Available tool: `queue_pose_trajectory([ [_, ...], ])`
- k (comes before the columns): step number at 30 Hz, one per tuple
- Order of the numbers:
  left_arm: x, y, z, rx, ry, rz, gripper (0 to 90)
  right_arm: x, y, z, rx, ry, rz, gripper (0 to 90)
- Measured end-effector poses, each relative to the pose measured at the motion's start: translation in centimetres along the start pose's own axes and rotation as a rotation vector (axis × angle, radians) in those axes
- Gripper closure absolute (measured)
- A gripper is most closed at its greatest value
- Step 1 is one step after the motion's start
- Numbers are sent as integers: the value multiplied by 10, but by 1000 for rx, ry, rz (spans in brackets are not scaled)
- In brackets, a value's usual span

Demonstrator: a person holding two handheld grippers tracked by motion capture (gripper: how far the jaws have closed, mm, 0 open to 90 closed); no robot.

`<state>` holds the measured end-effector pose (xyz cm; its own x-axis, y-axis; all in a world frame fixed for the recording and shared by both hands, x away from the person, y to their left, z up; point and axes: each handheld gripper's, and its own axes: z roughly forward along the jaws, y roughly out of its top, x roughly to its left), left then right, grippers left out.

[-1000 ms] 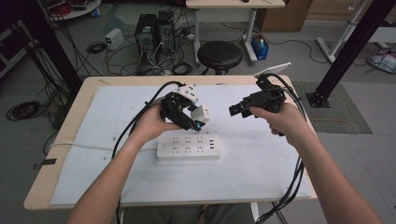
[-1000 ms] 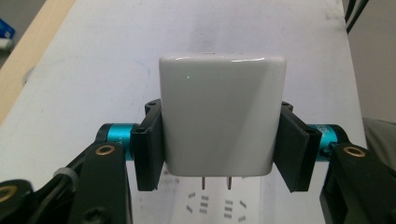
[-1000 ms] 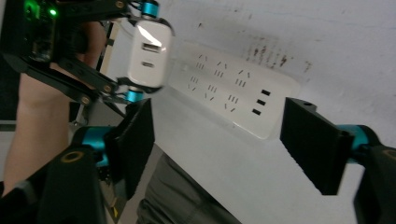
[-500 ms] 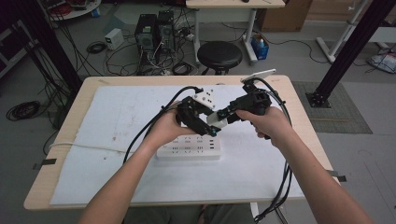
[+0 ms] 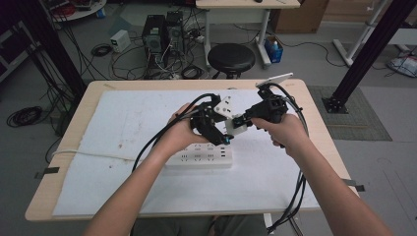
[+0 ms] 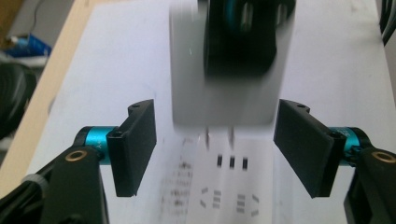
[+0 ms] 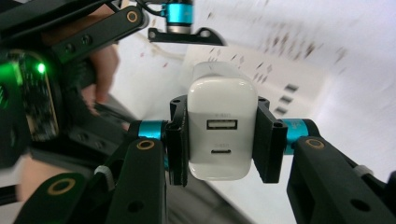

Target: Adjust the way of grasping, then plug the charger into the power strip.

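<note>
A white USB charger (image 5: 239,124) hangs above the table between both hands. In the right gripper view the charger (image 7: 222,154) shows its two ports, and my right gripper (image 7: 222,140) has just been closing and is shut on its sides. My left gripper (image 6: 219,144) has just been opening; its jaws stand apart on either side of the charger (image 6: 187,88) without touching it, and the metal prongs point toward them. In the high view the left gripper (image 5: 225,136) sits just left of the right gripper (image 5: 242,121). A white power strip (image 5: 196,158) lies on the mat below them.
A white mat (image 5: 123,123) covers most of the wooden table (image 5: 64,162). The power strip's cord (image 5: 93,154) runs off to the left edge. Gripper cables trail toward the front. A black stool (image 5: 231,56) and computer towers (image 5: 162,32) stand on the floor behind the table.
The right gripper came in from the right and closed on the charger that the left gripper held. The left gripper's jaws then opened and let it go.
</note>
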<state>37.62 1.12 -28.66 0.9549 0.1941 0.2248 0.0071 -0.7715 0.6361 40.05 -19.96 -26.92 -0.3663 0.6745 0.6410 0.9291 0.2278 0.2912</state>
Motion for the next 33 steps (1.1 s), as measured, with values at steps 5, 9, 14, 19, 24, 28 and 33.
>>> queue_pose_trajectory([
  [5,14,-25,-18,202,6,-55,236,3,3,-22,4,-152,-173,621],
  [9,27,-48,-39,376,-19,-144,236,13,5,-33,63,-330,-364,620],
  [14,42,-77,-70,548,-32,-280,236,24,7,-33,184,-554,-588,620],
  [19,52,-99,-91,639,-18,-349,236,27,7,-35,232,-574,-723,620],
  [24,61,-115,-106,669,-12,-393,236,30,6,-31,303,-591,-784,620],
  [28,64,-123,-112,675,-3,-420,236,29,8,-32,335,-587,-813,620],
  [33,62,-121,-117,643,-5,-424,236,30,8,-31,321,-576,-831,619],
])
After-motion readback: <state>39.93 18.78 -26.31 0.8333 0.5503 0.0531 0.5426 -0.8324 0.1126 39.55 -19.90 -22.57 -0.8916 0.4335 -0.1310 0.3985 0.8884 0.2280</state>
